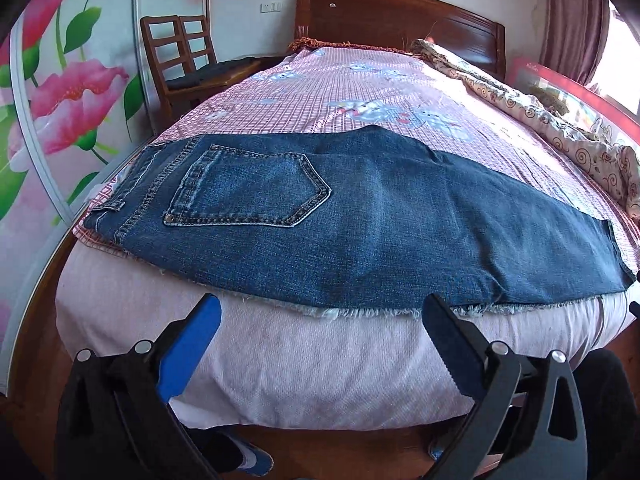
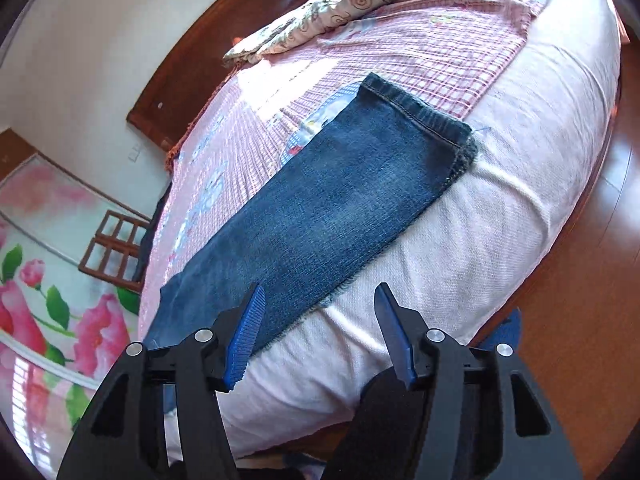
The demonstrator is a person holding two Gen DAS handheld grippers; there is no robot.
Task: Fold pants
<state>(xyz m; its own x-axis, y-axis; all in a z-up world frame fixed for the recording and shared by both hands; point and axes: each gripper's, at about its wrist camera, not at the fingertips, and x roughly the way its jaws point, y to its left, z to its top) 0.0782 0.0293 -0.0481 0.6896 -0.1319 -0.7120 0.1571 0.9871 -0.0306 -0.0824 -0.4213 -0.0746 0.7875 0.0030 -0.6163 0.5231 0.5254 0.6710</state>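
**Pants folded once lengthwise, cross folds left**

Pants (image 1: 352, 216) lie flat near the foot edge of the bed (image 1: 304, 364), leg stacked on leg. The lengthwise fold looks done; shortening folds remain, I judge. In the left wrist view the long axis runs from the waistband at 9 o'clock to the hems at 3 o'clock. Left gripper (image 1: 320, 316) hangs with fingers wide apart, empty. Right gripper (image 2: 320, 300) is parted too, holding nothing.
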